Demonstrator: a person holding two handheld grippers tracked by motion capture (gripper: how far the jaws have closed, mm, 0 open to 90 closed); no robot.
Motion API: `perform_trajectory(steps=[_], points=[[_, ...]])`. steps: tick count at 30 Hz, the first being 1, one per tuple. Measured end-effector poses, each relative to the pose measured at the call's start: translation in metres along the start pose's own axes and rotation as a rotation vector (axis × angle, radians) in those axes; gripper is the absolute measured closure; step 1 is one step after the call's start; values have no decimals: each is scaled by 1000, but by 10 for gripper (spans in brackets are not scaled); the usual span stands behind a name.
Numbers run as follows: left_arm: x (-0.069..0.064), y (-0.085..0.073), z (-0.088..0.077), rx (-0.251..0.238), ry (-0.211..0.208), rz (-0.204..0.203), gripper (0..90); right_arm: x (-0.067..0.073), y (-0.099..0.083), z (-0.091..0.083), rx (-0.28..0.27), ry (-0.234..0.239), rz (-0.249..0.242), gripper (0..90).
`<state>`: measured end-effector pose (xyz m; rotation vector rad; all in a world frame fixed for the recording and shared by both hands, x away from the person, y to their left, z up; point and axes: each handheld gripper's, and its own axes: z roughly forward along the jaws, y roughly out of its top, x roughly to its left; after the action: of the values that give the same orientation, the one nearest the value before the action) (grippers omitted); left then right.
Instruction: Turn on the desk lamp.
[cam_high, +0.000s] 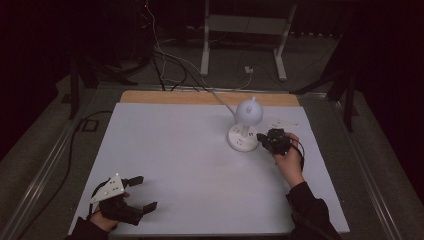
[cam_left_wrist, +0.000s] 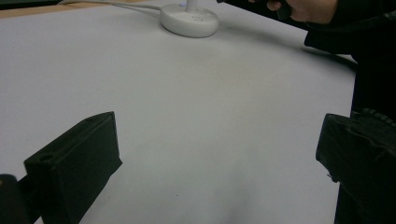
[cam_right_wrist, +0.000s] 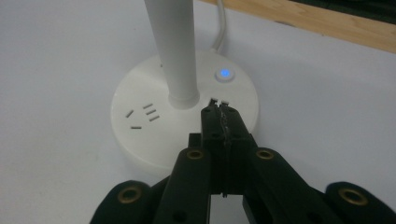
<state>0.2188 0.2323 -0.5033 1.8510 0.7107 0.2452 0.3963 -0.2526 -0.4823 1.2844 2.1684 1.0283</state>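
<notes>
A white desk lamp stands at the back right of the white table mat (cam_high: 175, 160), with a round head (cam_high: 249, 112) above a round base (cam_high: 239, 141). My right gripper (cam_high: 260, 137) is held level at the base's right side. In the right gripper view its jaws are pressed together, shut with nothing between them. The right gripper's tips (cam_right_wrist: 218, 111) lie over the base (cam_right_wrist: 140, 135), close to two small slots, in front of the stem (cam_right_wrist: 173, 46) and below a lit blue button (cam_right_wrist: 224, 73). My left gripper (cam_high: 145, 192) rests at the near left, open and holding nothing (cam_left_wrist: 219, 154).
A wooden strip (cam_high: 210, 97) runs along the table's far edge, and the lamp's cable (cam_high: 222, 102) crosses it. Behind stand a white frame (cam_high: 245, 30) and floor cables (cam_high: 165, 65). Socket holes (cam_right_wrist: 147, 114) mark the base. In the left gripper view, the lamp base (cam_left_wrist: 189, 21) lies ahead.
</notes>
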Motion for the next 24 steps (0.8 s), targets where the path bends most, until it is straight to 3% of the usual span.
perform_trajectory(steps=[13,24], points=[[0,0,0,2,2,3,3,10,-2,8,0,-7,-41,899],[0,0,0,4,-1,5,2,18,-4,13,-23,-67,-85,899]])
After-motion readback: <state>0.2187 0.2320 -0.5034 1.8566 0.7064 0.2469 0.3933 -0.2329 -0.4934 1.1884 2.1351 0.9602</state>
